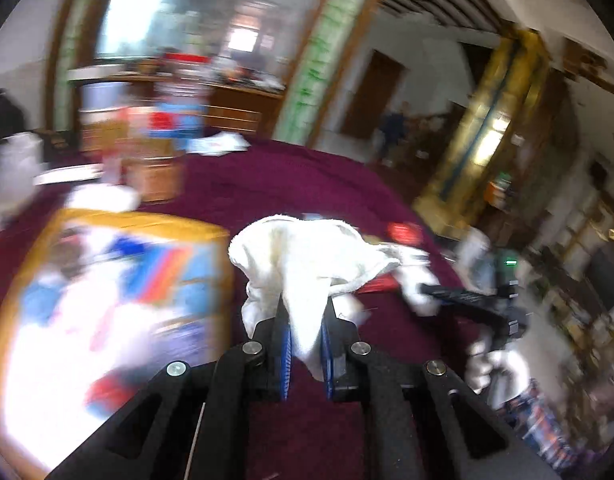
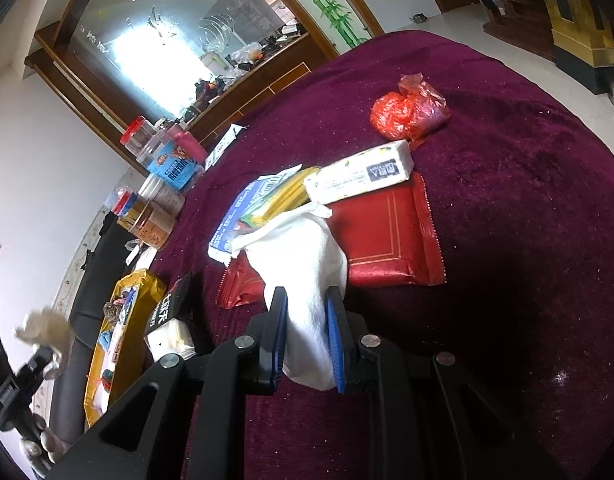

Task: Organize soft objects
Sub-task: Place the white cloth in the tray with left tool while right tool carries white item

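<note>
On the worktop [image 2: 507, 184] a tissue pack [image 2: 361, 176] is lying across a flat packet [image 2: 387, 236], a crumpled bag [image 2: 409, 110] is sitting at its one o'clock, and jars [image 2: 163, 184] are clustering at nine o'clock.

We can make out printed characters on the white tissue pack [image 2: 361, 176], the blue-labelled jar [image 2: 175, 168] and a black box [image 2: 169, 312]. None are sharp enough for us to read.

The right tool [image 2: 305, 310] pinches a white cloth [image 2: 303, 256] between its blue pads. Past it, on the dark red worktop [image 2: 507, 200], lie a red packet [image 2: 383, 236], a white tissue pack [image 2: 361, 176] and a red bag [image 2: 407, 112].
</note>
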A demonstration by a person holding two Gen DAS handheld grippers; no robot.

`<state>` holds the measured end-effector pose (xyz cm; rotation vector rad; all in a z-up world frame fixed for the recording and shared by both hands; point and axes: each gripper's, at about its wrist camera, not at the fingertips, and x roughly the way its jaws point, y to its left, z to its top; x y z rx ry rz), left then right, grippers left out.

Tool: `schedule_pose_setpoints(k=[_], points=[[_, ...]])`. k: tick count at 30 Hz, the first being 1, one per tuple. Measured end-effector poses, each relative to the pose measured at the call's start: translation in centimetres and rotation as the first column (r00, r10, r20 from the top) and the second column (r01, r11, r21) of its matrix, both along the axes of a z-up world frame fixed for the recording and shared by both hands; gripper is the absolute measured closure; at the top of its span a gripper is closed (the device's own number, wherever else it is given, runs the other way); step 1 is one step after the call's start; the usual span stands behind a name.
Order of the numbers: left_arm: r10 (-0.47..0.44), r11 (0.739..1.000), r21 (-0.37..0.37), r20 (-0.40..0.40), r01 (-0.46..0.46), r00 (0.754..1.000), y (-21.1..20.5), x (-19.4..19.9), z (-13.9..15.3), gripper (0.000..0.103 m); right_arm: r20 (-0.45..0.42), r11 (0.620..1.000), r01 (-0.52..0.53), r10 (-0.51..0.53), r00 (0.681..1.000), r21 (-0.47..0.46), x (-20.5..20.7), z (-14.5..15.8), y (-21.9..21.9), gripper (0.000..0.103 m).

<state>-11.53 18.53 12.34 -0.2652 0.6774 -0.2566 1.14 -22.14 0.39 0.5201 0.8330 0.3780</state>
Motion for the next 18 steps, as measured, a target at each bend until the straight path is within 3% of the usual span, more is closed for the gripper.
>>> schedule_pose_setpoints(k=[4,7,12,18], points=[[0.145,0.989,0.023,-0.048,-0.144,0.988,5.7,-3.3,-1.9,0.092,0.002,1.0,0.006,-0.006,1.0,-0.022,0.0,0.1,0.2,0.084],[0.243,0.97,0.02,-0.101,-0.242,0.965,9.3,-4.5,-3.9,0.092,0.025,1.0,0.006,-0.006,1.0,-0.014,-0.5,0.8,0.6,0.084],[0.299,0.953,-0.001,-0.159,-0.303,0.941,11.7,-4.6,-6.6,0.092,0.076,0.997,-0.077,0.078,0.994,-0.01,-2.8,3.6,3.9,0.084],[0.309,0.949,-0.001,-0.177,-0.314,0.934,12.5,-4.7,-7.8,0.092,0.105,0.968,-0.244,0.249,0.963,-0.06,-4.5,6.4,11.1,0.084]])
